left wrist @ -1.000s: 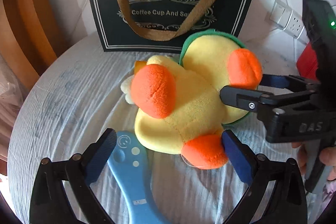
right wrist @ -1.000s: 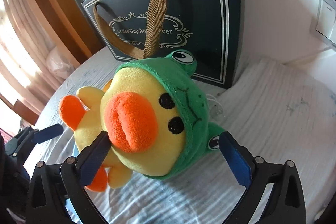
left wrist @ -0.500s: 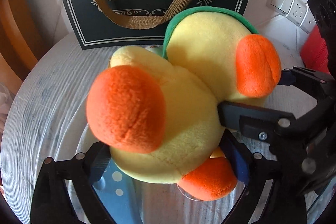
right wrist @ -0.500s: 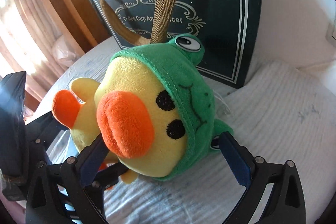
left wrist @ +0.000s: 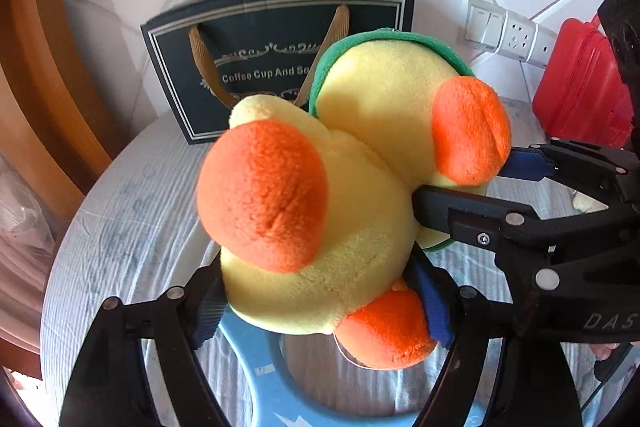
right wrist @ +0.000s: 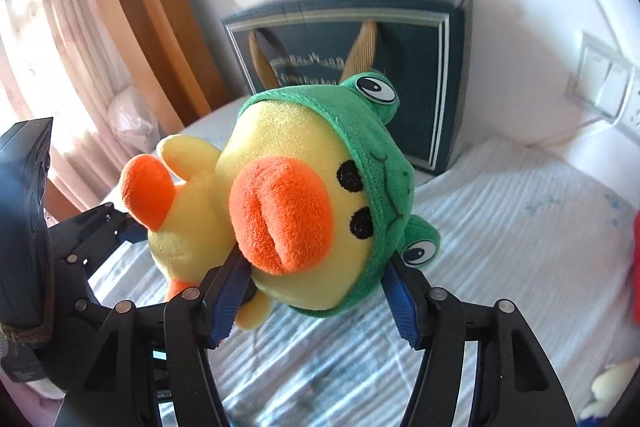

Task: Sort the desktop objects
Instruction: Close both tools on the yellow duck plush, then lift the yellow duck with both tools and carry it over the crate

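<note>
Blue pads of the left gripper point(left wrist: 320, 303) press into the yellow body of the plush duck point(left wrist: 340, 219), low in the left wrist frame; its jaws are closing on the soft belly. Across, the right gripper point(right wrist: 316, 303) is closing too, its pads pinching the duck's green-hooded head from below, at centre of the right wrist frame. Held between both, the toy hangs clear of the white cloth-covered table point(right wrist: 520, 227), in front of the dark gift bag point(left wrist: 256, 67) at upper centre. Under it, at the bottom of the left frame, lies a blue plastic ring piece point(left wrist: 276, 383); a red case point(left wrist: 580, 91) sits at the right edge.

My judgement of the risk: plush gives under pressure, so either grip may slide off the rounded stuffing, and two hands pulling apart could twist the toy loose.

Compared with a second ago, the duck has left the cloth, both pairs of jaws have narrowed onto it, and the bag looks farther off
</note>
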The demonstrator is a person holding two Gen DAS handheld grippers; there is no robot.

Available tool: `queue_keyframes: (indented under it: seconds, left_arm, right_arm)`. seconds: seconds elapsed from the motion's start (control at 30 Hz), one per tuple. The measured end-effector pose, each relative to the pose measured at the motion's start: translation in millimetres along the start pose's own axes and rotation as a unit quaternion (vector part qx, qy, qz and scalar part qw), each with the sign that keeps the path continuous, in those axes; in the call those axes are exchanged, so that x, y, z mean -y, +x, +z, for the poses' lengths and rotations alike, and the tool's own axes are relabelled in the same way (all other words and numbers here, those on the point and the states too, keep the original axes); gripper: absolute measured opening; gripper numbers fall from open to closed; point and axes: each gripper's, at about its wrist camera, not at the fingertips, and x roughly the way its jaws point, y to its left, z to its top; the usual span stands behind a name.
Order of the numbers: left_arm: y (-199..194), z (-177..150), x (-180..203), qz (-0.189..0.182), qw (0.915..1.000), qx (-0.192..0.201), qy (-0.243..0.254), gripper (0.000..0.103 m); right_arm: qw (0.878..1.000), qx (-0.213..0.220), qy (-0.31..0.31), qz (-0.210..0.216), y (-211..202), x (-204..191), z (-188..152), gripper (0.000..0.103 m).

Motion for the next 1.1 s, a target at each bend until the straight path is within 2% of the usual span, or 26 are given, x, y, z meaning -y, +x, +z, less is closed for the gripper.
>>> queue_keyframes:
  seconds: [0.33,0.47,0.6,0.73,0.87,1.1]
  left_arm:
    - [-133,34,47,-0.002,0.9947,0.098,0.031,0.08]
    - [-193,36,75,-0.012,0.9894,0.135,0.051,0.08]
    - [-250,31,117,-0.03,0.9814,0.17,0.085,0.08]
    - [-299,21,171,-0.055,0.97,0.2,0.126,0.081]
    - [-342,11,230,-0.096,0.9561,0.224,0.162,0.081]
    - [-406,-17,348,-0.18,0.9215,0.259,0.226,0.082]
  right_arm:
    - [0.995,0.093,-0.017,-0.035,-140,-37,18,0.063]
    - [0.99,0.127,-0.02,-0.058,-204,-57,14,0.063]
    - [0.983,0.162,-0.011,-0.082,-283,-59,-10,0.063]
    - [0.974,0.195,0.009,-0.116,-357,-56,-43,0.063]
    - [0.961,0.219,0.03,-0.165,-429,-50,-83,0.063]
    - [0.928,0.244,0.07,-0.274,-552,-35,-163,0.063]
